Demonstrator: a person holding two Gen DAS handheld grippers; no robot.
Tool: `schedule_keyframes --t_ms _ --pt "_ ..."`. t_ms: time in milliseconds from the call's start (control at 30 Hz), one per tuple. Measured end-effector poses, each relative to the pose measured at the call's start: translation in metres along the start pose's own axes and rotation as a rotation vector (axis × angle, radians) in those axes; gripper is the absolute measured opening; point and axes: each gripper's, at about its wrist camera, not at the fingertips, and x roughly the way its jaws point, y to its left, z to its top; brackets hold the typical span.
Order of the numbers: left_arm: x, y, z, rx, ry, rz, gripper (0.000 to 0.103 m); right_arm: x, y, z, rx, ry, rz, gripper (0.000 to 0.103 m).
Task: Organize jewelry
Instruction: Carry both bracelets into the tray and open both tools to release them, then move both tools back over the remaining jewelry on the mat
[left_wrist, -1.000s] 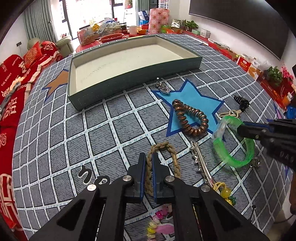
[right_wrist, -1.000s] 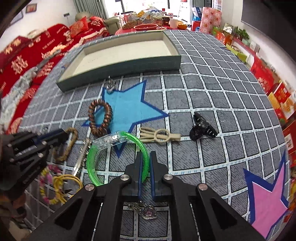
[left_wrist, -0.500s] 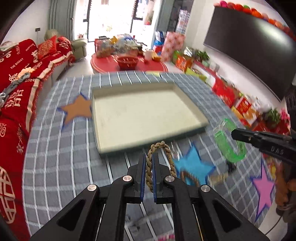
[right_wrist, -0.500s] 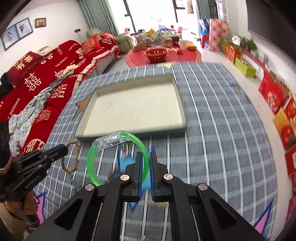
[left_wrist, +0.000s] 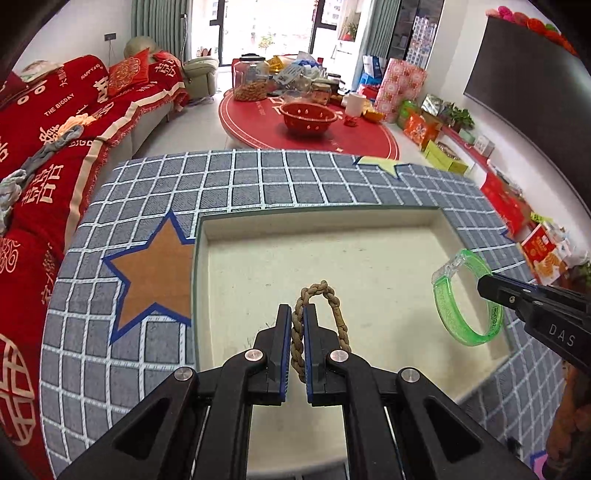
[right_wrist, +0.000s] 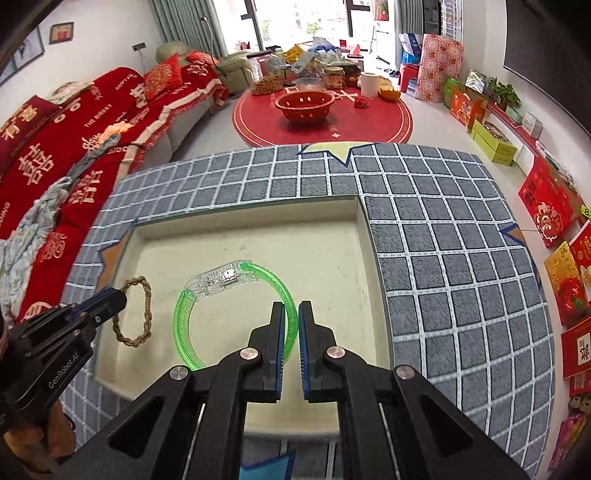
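Glossy green plastic bangle (right_wrist: 236, 295), matt braided cord bracelet (left_wrist: 325, 317), woven cloth table cover (left_wrist: 258, 181).

Bright, even daylight from the far windows (left_wrist: 266, 22), blown out to near white there. Soft, faint shadows only, along the inner walls of the tray (left_wrist: 317, 216). Strong fisheye bending toward every edge: grid lines of the table cloth (right_wrist: 461, 258) curved, corners cut off in black. Sharp across near and far, no motion blur. Mild sheen on the near black gripper arms.
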Motion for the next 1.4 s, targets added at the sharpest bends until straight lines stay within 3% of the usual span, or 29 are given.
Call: schedule_keyframes --t_ms 200,467,533,600,633,800,833,867,900,967,1167,1200,1367,1400 --pt "0.036 -0.009 -0.007 0.050 0.055 0.071 0.019 0.041 -0.013 -0.007 0.032 0.057 -0.032 0.008" --pt "0.042 -0.020 -0.014 0.124 0.041 0.178 0.020 0.055 -0.018 -0.018 0.033 0.075 -0.043 0.009" --pt "0.041 -0.020 -0.015 0.120 0.046 0.173 0.020 0.055 -0.017 -0.018 0.029 0.080 -0.035 0.018" --pt "0.035 -0.018 -0.015 0.092 0.034 0.142 0.020 0.053 -0.015 -0.018 0.034 0.084 -0.026 0.064" --pt "0.031 -0.016 -0.015 0.080 0.026 0.137 0.020 0.048 -0.016 -0.018 0.038 0.067 -0.023 0.069" --pt "0.020 -0.011 -0.012 0.047 0.003 0.135 0.020 0.024 -0.020 -0.015 0.087 0.019 0.037 0.070" --pt "0.019 -0.010 -0.012 0.040 0.002 0.135 0.037 0.018 -0.022 -0.015 0.102 0.009 0.050 0.070" --pt "0.016 -0.008 -0.011 0.030 -0.001 0.132 0.088 0.012 -0.023 -0.015 0.113 -0.001 0.060 0.070" --pt "0.011 -0.005 -0.011 0.011 -0.018 0.138 0.103 0.006 -0.023 -0.015 0.121 -0.011 0.071 0.070" --pt "-0.003 -0.004 -0.012 -0.008 -0.088 0.154 0.103 -0.008 -0.024 -0.017 0.129 -0.033 0.087 0.070" --pt "-0.028 -0.011 -0.017 0.036 -0.112 0.153 0.103 -0.047 -0.025 -0.032 0.143 -0.088 0.125 0.074" --pt "-0.036 -0.012 -0.019 0.044 -0.123 0.145 0.103 -0.053 -0.025 -0.035 0.148 -0.096 0.132 0.082" --pt "-0.066 -0.008 -0.041 0.053 -0.113 0.077 0.103 -0.088 -0.027 -0.055 0.167 -0.155 0.183 0.083" --pt "-0.073 -0.008 -0.048 0.068 -0.110 0.053 0.103 -0.094 -0.027 -0.059 0.170 -0.165 0.192 0.087"
